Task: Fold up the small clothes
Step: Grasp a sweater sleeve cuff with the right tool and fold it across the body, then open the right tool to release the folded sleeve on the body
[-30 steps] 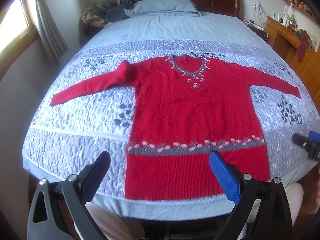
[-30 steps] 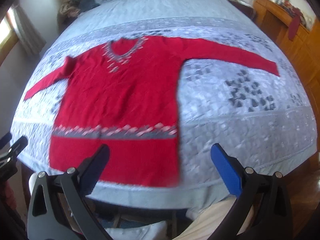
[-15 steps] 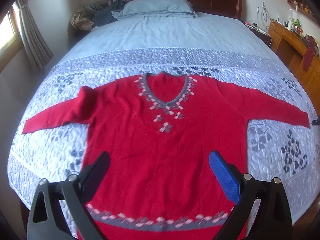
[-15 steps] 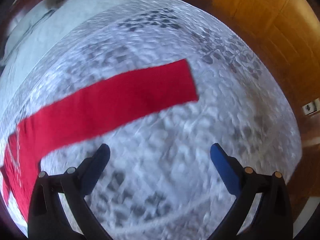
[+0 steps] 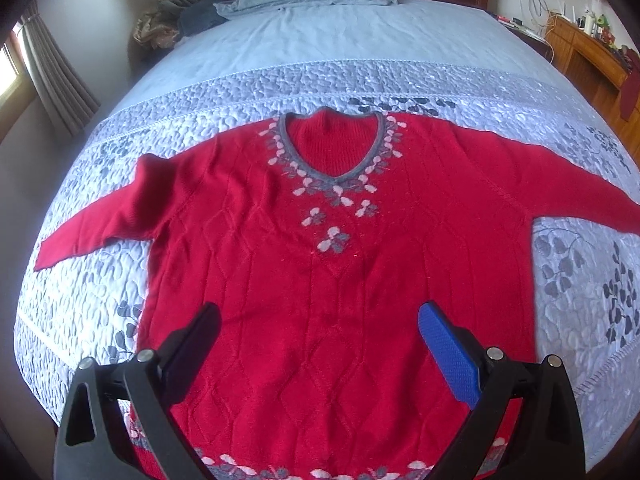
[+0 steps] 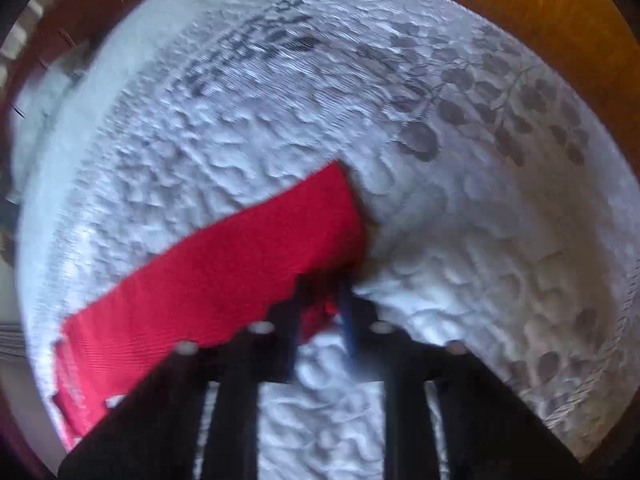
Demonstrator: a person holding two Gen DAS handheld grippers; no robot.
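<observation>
Red sweater (image 5: 332, 264) lies face up, flat on the bed (image 5: 320, 40), sleeves spread wide, so we have clean fold lines. Right sleeve cuff (image 6: 320, 216) sits near the bed's edge; our right claw (image 6: 320, 300) is closing on its corner, red fabric pinched between the pads, likely to carry the sleeve across the body. Left claw (image 5: 320, 344) hovers over the lower body, jaws wide apart, holding nothing, probably ready for the other side.
</observation>
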